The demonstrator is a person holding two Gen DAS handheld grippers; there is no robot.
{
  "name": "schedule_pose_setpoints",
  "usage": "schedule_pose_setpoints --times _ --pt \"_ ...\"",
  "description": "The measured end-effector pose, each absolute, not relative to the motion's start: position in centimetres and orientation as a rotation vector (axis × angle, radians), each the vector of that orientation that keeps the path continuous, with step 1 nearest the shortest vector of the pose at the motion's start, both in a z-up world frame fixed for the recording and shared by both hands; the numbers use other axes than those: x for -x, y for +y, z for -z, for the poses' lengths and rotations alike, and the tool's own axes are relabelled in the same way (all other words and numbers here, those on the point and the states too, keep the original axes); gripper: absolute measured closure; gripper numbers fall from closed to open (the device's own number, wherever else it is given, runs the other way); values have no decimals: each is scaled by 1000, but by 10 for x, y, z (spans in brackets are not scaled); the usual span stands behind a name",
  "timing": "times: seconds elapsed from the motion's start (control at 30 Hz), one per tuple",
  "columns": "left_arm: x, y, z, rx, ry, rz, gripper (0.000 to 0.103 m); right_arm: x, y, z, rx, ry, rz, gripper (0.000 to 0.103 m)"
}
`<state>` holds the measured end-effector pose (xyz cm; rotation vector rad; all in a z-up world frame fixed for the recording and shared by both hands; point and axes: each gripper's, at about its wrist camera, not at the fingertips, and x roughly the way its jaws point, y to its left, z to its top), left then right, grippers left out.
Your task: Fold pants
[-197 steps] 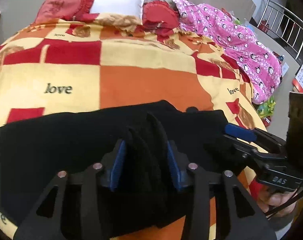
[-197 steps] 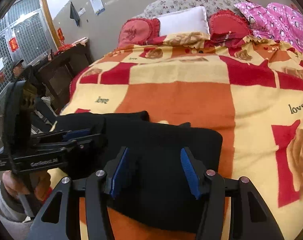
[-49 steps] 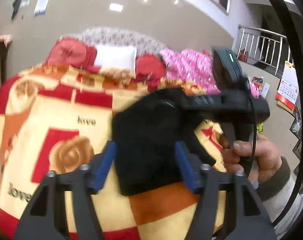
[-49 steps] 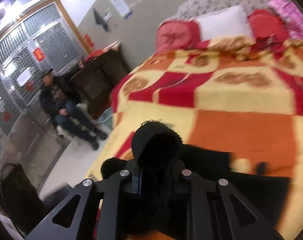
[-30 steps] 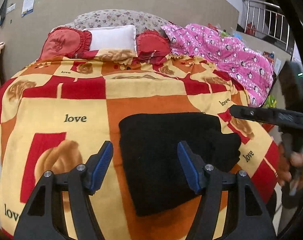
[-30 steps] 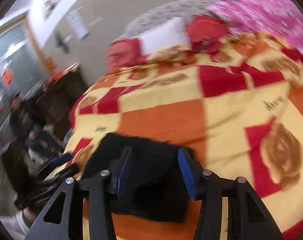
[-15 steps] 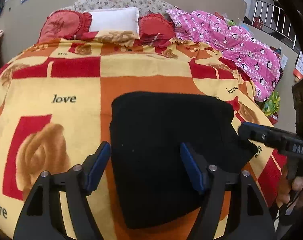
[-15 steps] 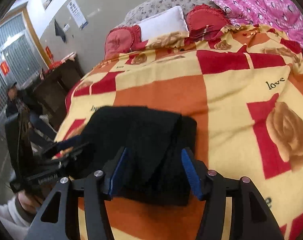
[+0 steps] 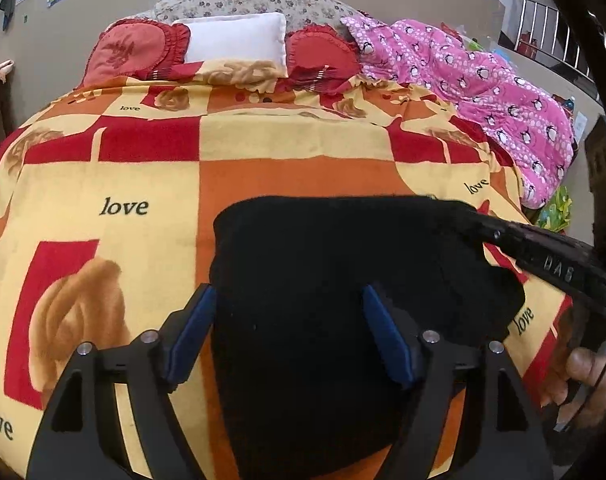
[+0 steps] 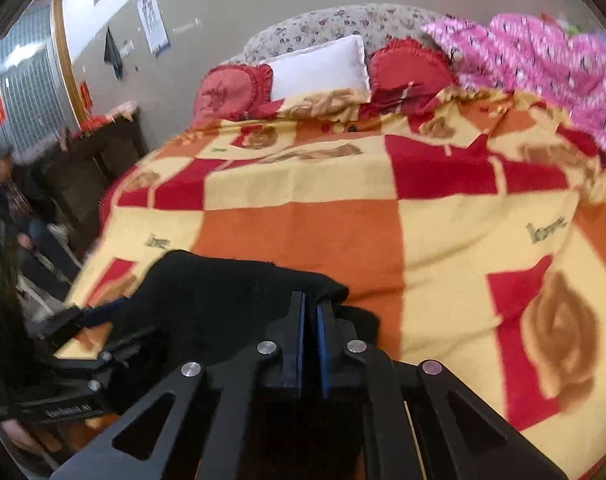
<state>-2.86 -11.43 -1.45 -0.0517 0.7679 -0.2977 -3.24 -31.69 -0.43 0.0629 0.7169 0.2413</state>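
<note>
Black pants [image 9: 327, 300] lie folded into a thick block on the checked blanket, near the front edge of the bed. My left gripper [image 9: 289, 324] is open, its blue pads straddling the near part of the block, and holds nothing. My right gripper [image 10: 310, 312] is shut on the upper right corner of the pants [image 10: 239, 296]. In the left wrist view its black body [image 9: 551, 264] reaches in from the right to the block's far right corner.
The orange, red and yellow blanket [image 9: 287, 152] covers the bed. Red cushions [image 9: 135, 52] and a white pillow [image 9: 235, 40] lie at the head, a pink quilt [image 9: 483, 88] at the right. A seated person [image 10: 11, 208] is at far left.
My right gripper went from open over the pants to shut on their upper right corner. My left gripper stays open and has moved a little closer over the block.
</note>
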Motion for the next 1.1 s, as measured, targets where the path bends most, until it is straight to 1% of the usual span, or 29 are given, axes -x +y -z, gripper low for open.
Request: schedule_pose_setpoints --times 0.03,0.13,0.2,0.3,0.37,0.4,0.43,0.5,0.67,0.83,0.9,0.97,1.0,1.07,1.1 --pt "27 -117 16 48 768 294 20 29 -315 9 -51 725 -233 98" --pt "24 -124 22 16 766 285 18 19 -313 27 -33 757 -208 97" --pt "24 -125 22 13 766 285 17 18 -317 28 -64 757 -214 96" --pt "23 -119 20 38 782 291 17 24 -327 17 -126 754 -226 89" --pt "24 -117 20 48 785 291 17 32 -329 9 -153 747 -247 88" --pt "25 -117 19 48 785 291 17 38 -328 4 -155 737 -263 85" --pt "25 -117 19 47 787 289 17 44 -326 -1 -154 724 -279 78" --pt "26 -116 19 48 791 288 17 55 -319 -8 -140 713 -312 72" --pt "29 -114 20 59 796 280 17 75 -298 -9 -61 726 -357 72" --pt "31 -112 20 61 801 278 17 82 -297 19 4 806 -303 72" --pt "33 -109 21 68 808 284 17 88 -307 29 -24 803 -301 74" --pt "34 -105 21 85 816 287 17 90 -316 30 -69 801 -303 69" --pt "35 -101 21 100 824 292 17 89 -320 29 -86 809 -304 64" --pt "38 -97 19 126 830 303 17 89 -328 24 -143 806 -325 61" --pt "39 -94 18 142 828 312 17 88 -334 21 -180 796 -330 52"
